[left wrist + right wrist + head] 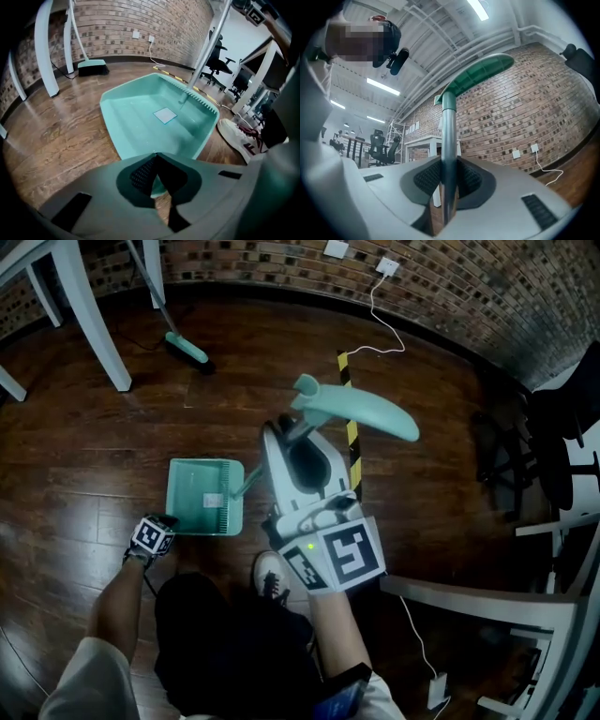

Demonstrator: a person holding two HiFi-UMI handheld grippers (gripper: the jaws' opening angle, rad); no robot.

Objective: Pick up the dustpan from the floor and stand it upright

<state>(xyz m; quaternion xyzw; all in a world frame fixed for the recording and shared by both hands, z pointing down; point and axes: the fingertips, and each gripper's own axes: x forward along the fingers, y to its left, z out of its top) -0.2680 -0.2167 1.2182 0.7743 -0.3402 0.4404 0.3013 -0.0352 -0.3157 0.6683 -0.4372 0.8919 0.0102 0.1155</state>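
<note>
The teal dustpan (204,495) lies flat on the wooden floor, with its mouth toward me in the left gripper view (150,117). Its metal pole (449,140) rises from the toothed back edge to a curved teal grip (361,409) (480,72). My right gripper (296,434) (449,180) is shut on the pole below that grip, and the pads press on it from both sides. At the pan's near left corner my left gripper (169,523) (156,161) points steeply down with its jaws together on the pan's thin front lip.
A broom (187,348) (91,67) leans at the back beside white table legs (89,315). A yellow-black floor strip (352,427) and a white cable (384,324) run behind the pan. My shoe (272,577) (239,136) is next to it. An office chair (553,437) and a white frame (469,596) stand at the right.
</note>
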